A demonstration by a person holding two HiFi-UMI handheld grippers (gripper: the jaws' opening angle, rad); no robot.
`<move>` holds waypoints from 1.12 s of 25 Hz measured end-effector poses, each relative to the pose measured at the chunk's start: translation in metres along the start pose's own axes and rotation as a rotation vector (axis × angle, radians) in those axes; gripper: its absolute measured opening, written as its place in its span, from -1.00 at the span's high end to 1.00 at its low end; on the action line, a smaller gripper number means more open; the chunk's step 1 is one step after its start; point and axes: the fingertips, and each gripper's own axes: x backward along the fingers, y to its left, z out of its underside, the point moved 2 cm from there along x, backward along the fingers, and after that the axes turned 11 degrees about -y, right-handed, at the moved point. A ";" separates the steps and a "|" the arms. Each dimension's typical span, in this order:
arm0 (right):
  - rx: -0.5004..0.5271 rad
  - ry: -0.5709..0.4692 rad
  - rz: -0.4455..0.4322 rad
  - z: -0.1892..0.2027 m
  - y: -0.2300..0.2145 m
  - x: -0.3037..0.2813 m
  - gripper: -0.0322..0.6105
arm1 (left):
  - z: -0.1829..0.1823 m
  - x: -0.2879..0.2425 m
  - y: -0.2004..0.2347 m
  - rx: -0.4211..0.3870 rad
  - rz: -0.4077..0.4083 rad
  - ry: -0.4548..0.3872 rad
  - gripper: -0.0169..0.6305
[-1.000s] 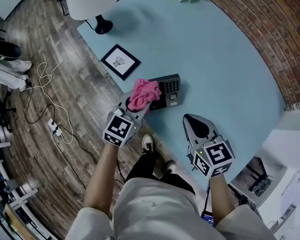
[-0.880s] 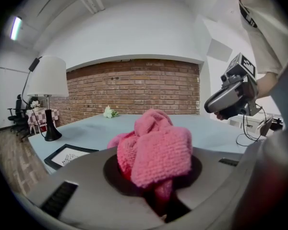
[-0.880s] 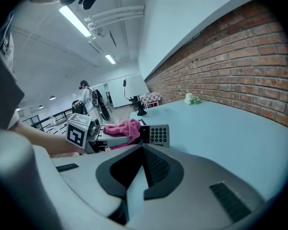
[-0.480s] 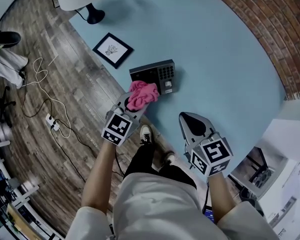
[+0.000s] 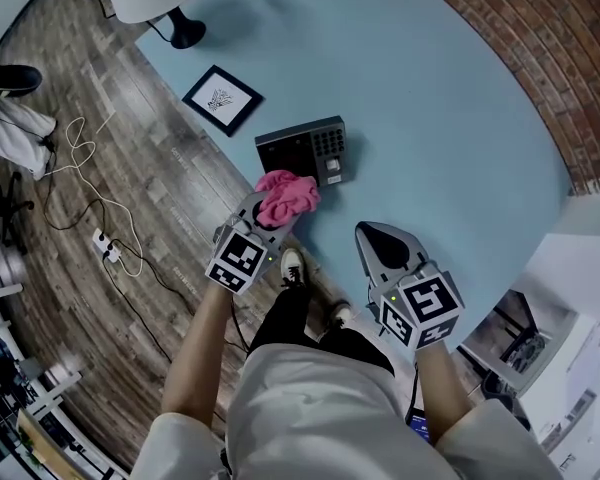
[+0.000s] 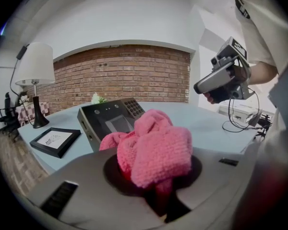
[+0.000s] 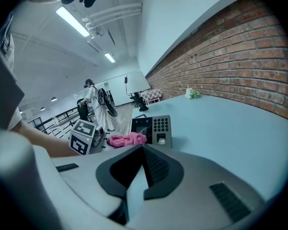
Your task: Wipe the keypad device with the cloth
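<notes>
table point(image 5: 460, 98): pale blue, rounded; person stands at its near edge, wood floor to the L.
keypad device point(image 5: 302, 151): dark slab, flat on table nr the near-L edge. Long axis runs L-R across head view, slightly tilted. Screen half to the L, key block + small sensor at the R end.
L hand-held gripper point(image 5: 272, 216): jaws closed on pink cloth, wad bunched up over the tips. Aimed straight at the device per L gripper view.
R hand-held gripper point(image 5: 372, 236): jaws together, nothing betw them. Hangs over the table edge, off to the R and nearer the person, well apart from the device.
cloth point(image 5: 286, 197): crumpled wad, just short of the device's near long edge, abt mid-length. Contact w/ casing: cannot tell.
bearing: device dead ahead of L gripper and a touch R, just beyond the cloth.
nearer arm: L, by far.
judgement: short push fwd shd land cloth on the face; strokes then best along the long axis, screen to keys.
risk: device loose on table, cd slide when pushed; R gripper free to brace the far R end.
</notes>
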 end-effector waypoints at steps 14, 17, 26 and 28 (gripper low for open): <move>-0.025 -0.061 0.046 -0.015 -0.011 0.017 0.86 | -0.106 0.002 0.043 -0.069 -0.115 -0.180 0.61; -0.036 -0.056 0.049 -0.009 -0.011 0.017 0.86 | -0.113 -0.012 0.055 -0.098 -0.128 -0.174 0.61; -0.058 -0.018 0.050 0.009 -0.009 0.017 0.86 | -0.094 -0.035 0.067 -0.084 -0.135 -0.116 0.60; -0.059 -0.018 0.050 0.009 -0.010 0.016 0.86 | -0.092 -0.036 0.062 -0.101 -0.126 -0.115 0.60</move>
